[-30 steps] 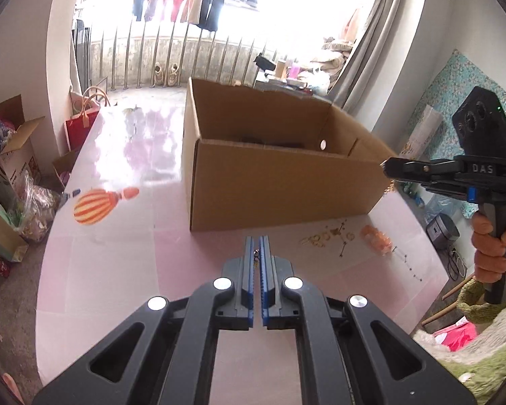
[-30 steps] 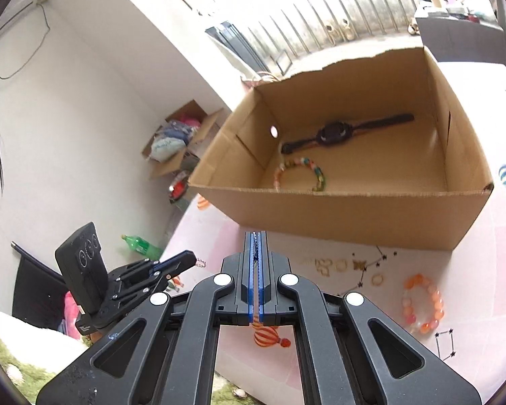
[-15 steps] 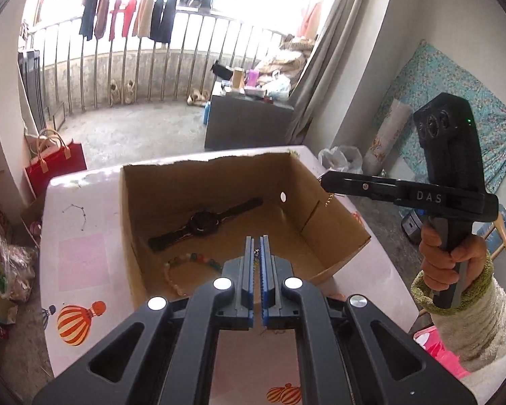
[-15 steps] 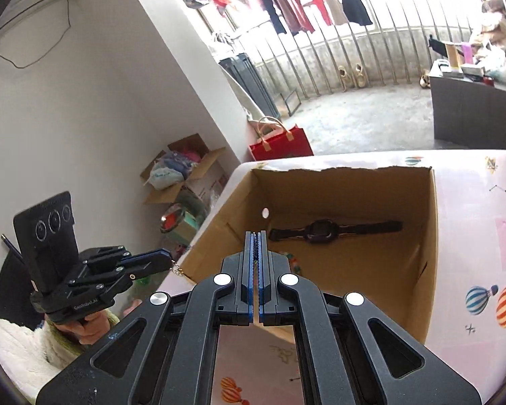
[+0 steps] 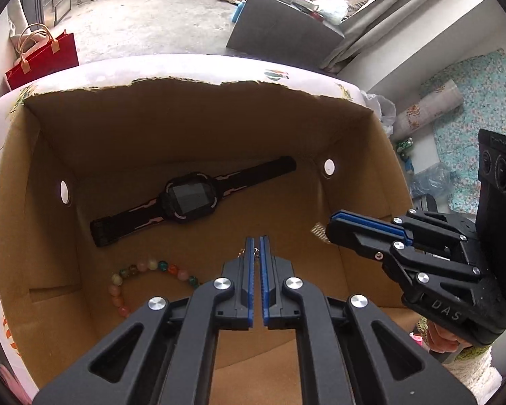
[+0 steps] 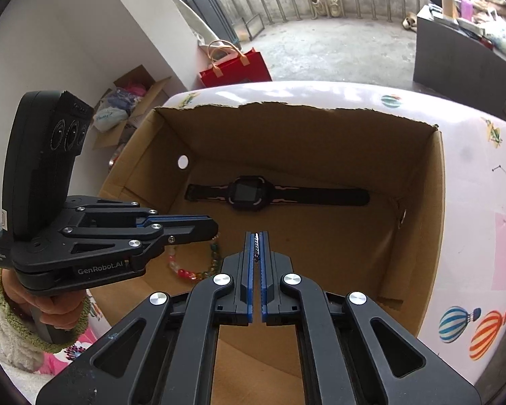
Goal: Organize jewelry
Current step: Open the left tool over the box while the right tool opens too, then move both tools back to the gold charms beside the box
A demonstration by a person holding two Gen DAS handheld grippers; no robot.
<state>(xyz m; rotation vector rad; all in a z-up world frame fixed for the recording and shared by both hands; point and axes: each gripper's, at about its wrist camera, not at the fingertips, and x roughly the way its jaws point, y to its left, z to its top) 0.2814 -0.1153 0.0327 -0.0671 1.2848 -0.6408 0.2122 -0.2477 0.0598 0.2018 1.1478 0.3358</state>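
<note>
An open cardboard box (image 5: 185, 86) (image 6: 437, 202) stands on the pink table (image 6: 472, 209). On its floor lie a black watch (image 5: 189, 199) (image 6: 248, 194) and a coloured bead bracelet (image 5: 145, 266) (image 6: 185, 274). My left gripper (image 5: 257, 240) (image 6: 215, 227) hangs over the box floor near the bracelet, shut on a thin chain (image 5: 242, 253). To its right, my right gripper (image 6: 257, 235) (image 5: 328, 226) points down into the box. Its jaws are opening by a sliver, with chain links (image 6: 258, 248) still pinched between the pads and a gold bit (image 5: 319, 233) at the tip.
A red gift bag (image 5: 44, 54) (image 6: 236, 67) and a grey cabinet (image 5: 280, 28) stand on the floor beyond the table. An open carton of clutter (image 6: 131, 101) sits by the wall on the left. Balloon prints (image 6: 472, 327) mark the tablecloth to the box's right.
Both grippers have swung from in front of the box to above its inside and tipped downward. They now sit much closer together. The box floor, watch and bracelet fill both views.
</note>
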